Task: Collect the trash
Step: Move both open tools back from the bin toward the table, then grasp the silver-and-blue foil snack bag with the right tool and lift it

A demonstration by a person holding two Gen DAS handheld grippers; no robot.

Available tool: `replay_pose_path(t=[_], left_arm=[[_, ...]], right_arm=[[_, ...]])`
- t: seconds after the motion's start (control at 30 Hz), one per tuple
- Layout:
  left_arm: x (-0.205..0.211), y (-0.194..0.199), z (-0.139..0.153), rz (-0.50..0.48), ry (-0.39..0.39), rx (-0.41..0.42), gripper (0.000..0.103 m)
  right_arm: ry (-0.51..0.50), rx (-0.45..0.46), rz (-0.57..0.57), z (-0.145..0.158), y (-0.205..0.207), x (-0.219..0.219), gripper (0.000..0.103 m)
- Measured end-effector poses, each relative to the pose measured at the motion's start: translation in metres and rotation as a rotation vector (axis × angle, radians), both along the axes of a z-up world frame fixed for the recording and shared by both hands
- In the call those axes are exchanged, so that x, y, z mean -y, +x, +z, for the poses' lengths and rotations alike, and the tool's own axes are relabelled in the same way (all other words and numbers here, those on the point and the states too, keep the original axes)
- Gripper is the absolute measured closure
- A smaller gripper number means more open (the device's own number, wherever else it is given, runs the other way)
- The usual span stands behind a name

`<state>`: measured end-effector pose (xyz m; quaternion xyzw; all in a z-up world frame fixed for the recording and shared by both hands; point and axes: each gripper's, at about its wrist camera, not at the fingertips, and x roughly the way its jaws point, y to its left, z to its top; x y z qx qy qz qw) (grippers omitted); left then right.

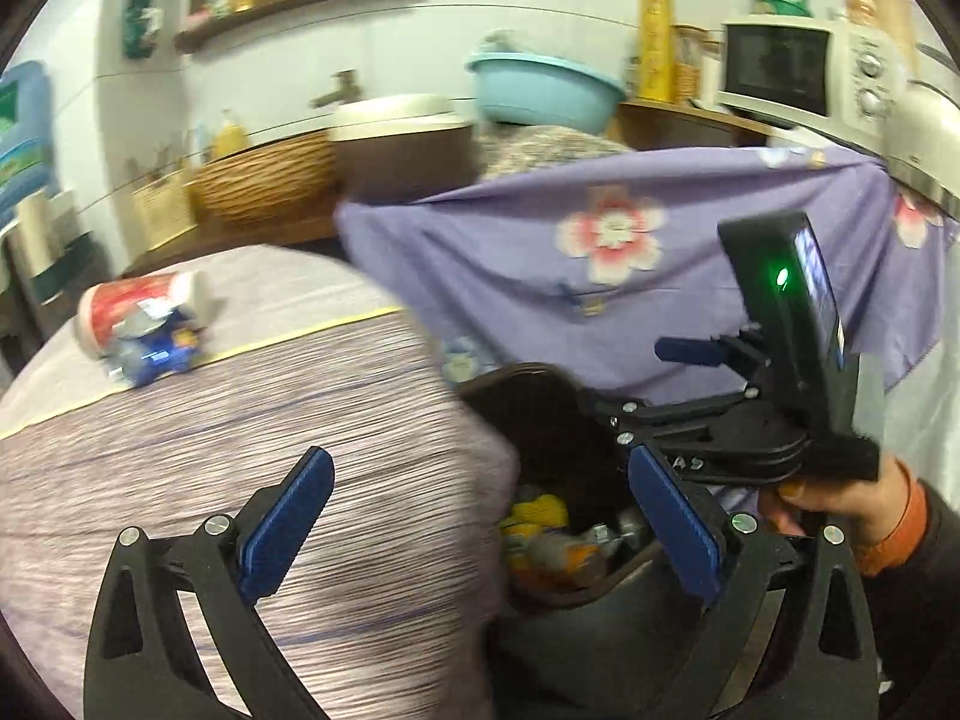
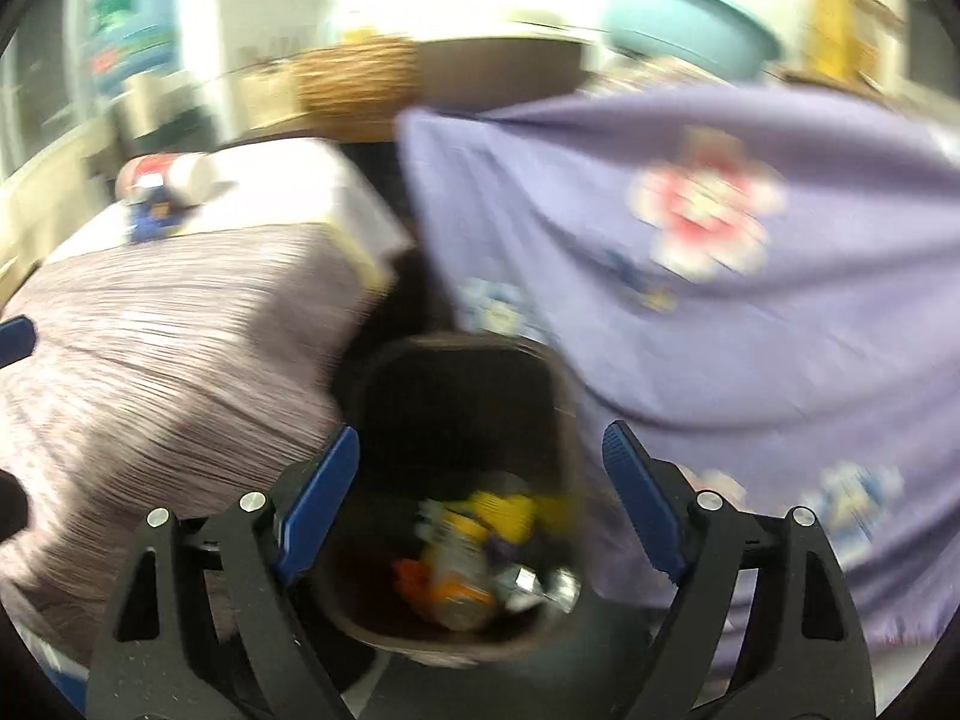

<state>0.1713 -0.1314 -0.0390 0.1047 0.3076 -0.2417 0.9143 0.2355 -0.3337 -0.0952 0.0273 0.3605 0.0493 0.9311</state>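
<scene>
A dark brown bin stands on the floor between the striped table cloth and a purple flowered cloth. Inside it lies trash: yellow and orange wrappers and something silvery. My right gripper hangs open above the bin's mouth, nothing between its pads. My left gripper is wide open and empty, at the table's edge beside the bin. A red-and-white cup and a crumpled blue wrapper lie at the table's far left; the same cup shows in the right wrist view.
The purple flowered cloth drapes a counter right of the bin. Behind it are a wicker basket, a light-blue basin and a white microwave. A hand holds the right gripper's body close to my left gripper.
</scene>
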Motion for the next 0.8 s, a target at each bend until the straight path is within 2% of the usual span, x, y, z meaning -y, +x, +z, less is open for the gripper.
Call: replay_pose_path(t=[0.13, 0.27, 0.4, 0.6, 0.7, 0.8], left_arm=[[-0.046, 0.007, 0.001, 0.097, 0.035, 0.004, 0.005], [-0.092, 0.013, -0.001, 0.194, 0.079, 0.000, 0.005], [-0.131, 0.019, -0.001, 0.263, 0.073, -0.029, 0.005], [-0.171, 0.022, 0.004, 0.321, 0.077, -0.024, 0.005], [-0.184, 0.020, 0.007, 0.332, 0.080, -0.014, 0.005], [-0.194, 0.020, 0.007, 0.333, 0.070, -0.014, 0.005]], right_arm=[[0.061, 0.007, 0.172, 0.017, 0.020, -0.049, 0.020], [0.013, 0.011, 0.311, 0.031, 0.047, -0.108, 0.020], [-0.018, 0.006, 0.429, 0.041, 0.072, -0.158, 0.020], [-0.032, -0.014, 0.557, 0.053, 0.120, -0.217, 0.020], [-0.054, -0.040, 0.557, 0.051, 0.152, -0.244, 0.020], [-0.026, -0.094, 0.547, 0.041, 0.184, -0.260, 0.020]])
